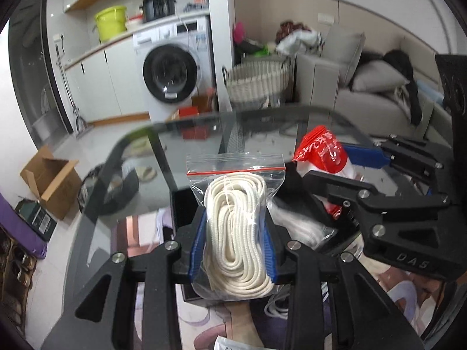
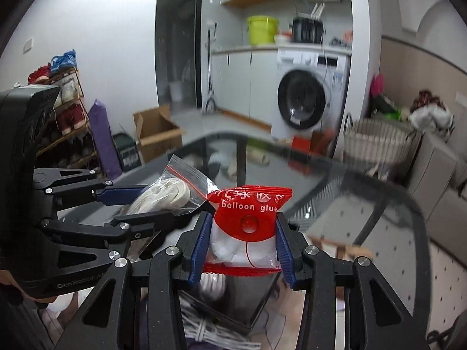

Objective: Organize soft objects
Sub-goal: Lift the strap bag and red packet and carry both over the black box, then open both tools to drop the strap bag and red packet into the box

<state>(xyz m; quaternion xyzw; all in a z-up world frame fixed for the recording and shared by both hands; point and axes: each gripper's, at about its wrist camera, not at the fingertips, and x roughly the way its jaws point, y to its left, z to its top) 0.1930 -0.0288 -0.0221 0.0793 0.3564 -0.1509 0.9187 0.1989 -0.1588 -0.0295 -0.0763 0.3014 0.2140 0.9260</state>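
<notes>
My left gripper (image 1: 233,242) is shut on a clear zip bag of coiled white rope (image 1: 236,233), held above the glass table (image 1: 146,157). My right gripper (image 2: 242,245) is shut on a red and clear balloon glue packet (image 2: 248,221). The two grippers are side by side: the packet (image 1: 321,151) and right gripper (image 1: 347,172) show at the right of the left wrist view, and the rope bag (image 2: 169,194) with the left gripper (image 2: 140,204) at the left of the right wrist view. A dark open box (image 2: 242,300) with more white rope (image 2: 210,283) lies below both.
A woven laundry basket (image 1: 256,81) and a washing machine (image 1: 172,70) stand beyond the table. A sofa with grey cushions (image 1: 376,78) is at the right. A cardboard box (image 1: 52,180) sits on the floor at left. A shoe rack (image 2: 67,122) stands by the wall.
</notes>
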